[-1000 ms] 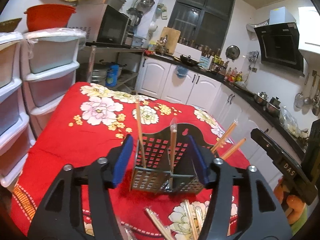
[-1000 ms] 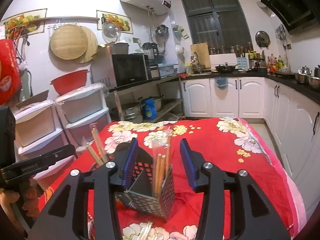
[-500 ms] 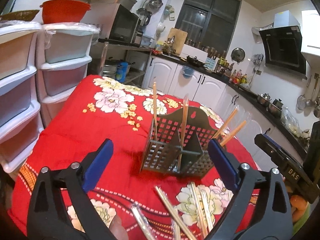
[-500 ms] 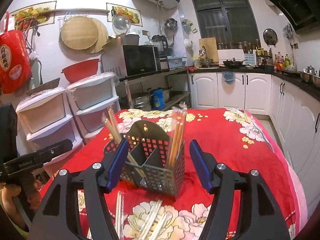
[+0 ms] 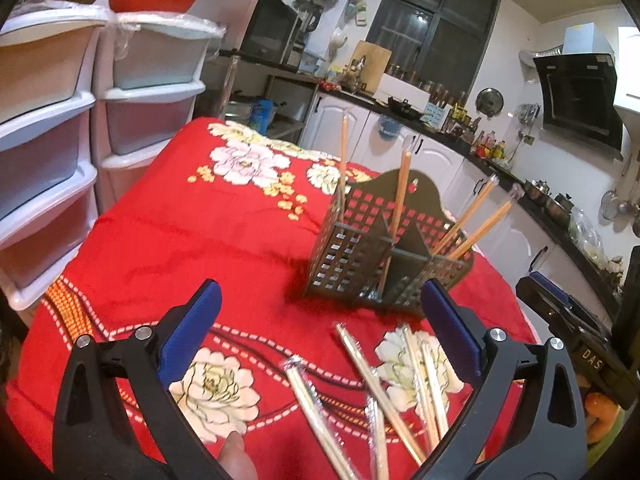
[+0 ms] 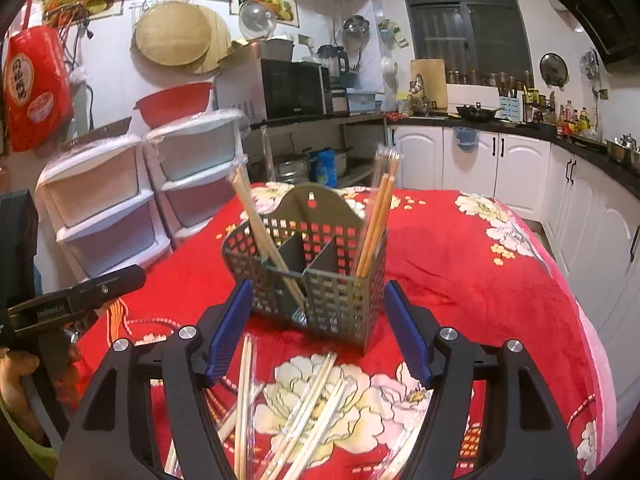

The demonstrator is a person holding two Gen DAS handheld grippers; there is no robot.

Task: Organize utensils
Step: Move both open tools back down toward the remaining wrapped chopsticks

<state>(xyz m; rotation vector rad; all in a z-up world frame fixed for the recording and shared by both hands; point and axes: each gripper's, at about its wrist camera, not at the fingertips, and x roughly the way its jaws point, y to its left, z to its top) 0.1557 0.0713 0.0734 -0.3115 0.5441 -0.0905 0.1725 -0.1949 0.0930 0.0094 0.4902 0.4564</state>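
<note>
Both the left gripper (image 5: pixel 318 330) and right gripper (image 6: pixel 316 330) are hovering released, grasping nothing; loose chopsticks (image 6: pixel 296 408) are lying just before the holder (image 6: pixel 312 268); pinching one wrapped pair mid-length and keeping it upright looks wisest.

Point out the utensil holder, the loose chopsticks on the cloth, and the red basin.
utensil holder (image 6: pixel 340 300), right wrist view, on its perforated front wall.
loose chopsticks (image 6: pixel 312 396), right wrist view, mid-length of one wrapped pair lying on the cloth.
red basin (image 6: pixel 174 104), right wrist view, on its outer side.
</note>
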